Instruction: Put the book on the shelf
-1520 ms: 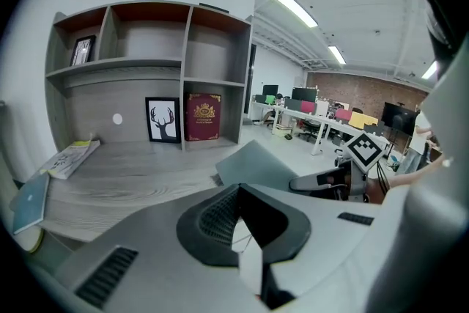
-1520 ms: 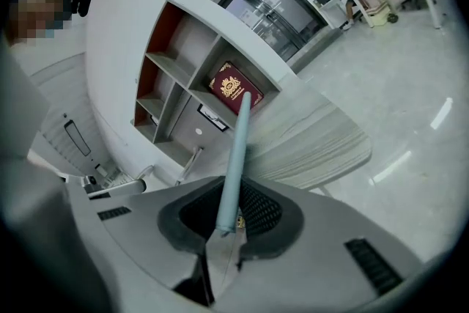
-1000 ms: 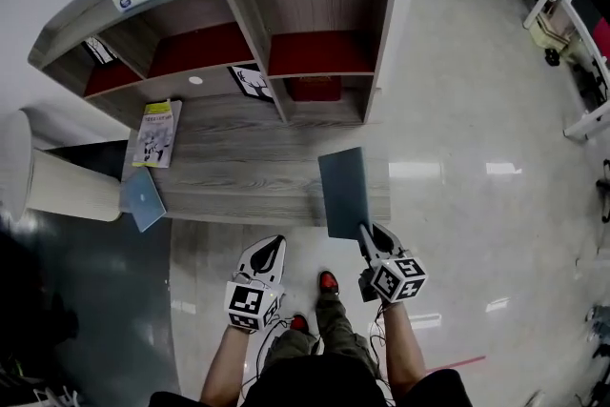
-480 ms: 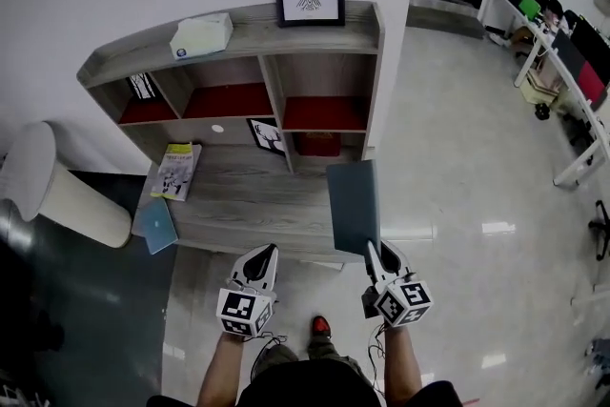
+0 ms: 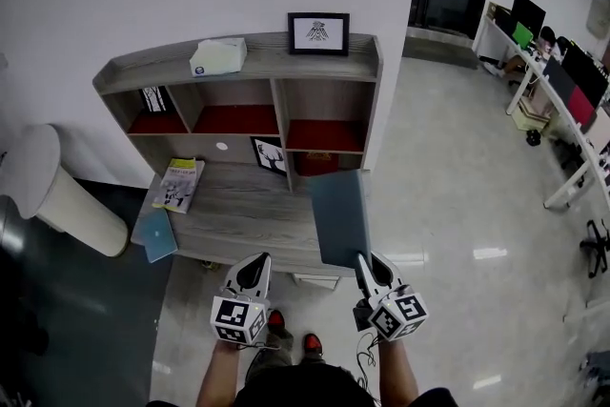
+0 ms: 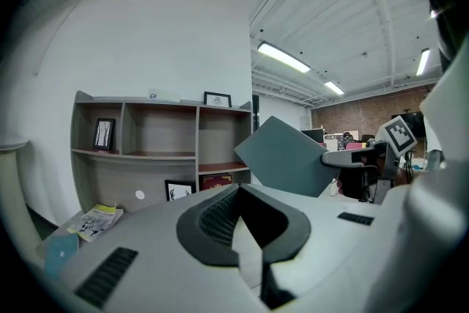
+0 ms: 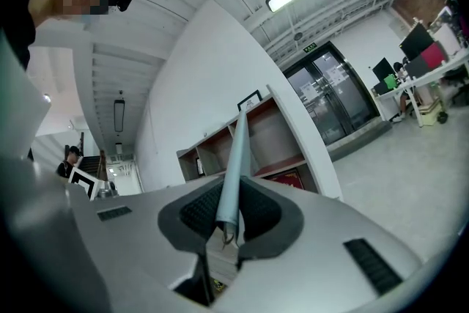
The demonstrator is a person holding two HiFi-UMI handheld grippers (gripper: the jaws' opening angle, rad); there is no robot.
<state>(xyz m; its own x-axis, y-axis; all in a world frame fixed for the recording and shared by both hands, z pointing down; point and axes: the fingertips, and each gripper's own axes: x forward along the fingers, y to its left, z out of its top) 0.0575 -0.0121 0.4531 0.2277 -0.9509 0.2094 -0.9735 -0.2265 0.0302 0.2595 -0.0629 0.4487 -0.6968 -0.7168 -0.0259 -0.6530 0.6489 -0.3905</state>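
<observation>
Gripping jaws: the right gripper has its two pads pressed on the bottom edge of the book. The narrow gap between them is filled only by the book.
Other jaws: the left gripper has its fingers together, with nothing between them.
Book, place: it stands upright in the air above the right gripper. In the head view it is in front of the right front corner of the lower board, and it touches no part of the shelf.
Book, handling: it is thin, grey-blue and flat, so I judge it light and quite stiff. The cover looks smooth and may slide in the pads. Most of the book is far from the grip, so it could swing.
Where to hold: the bottom edge, as now, seems good. This leaves the top edge free to enter a compartment first.
Shelf: three compartments with red floors, and a tissue box and a framed picture on the top board.
Lower board: a magazine near its left edge and a blue booklet at the left front corner.
</observation>
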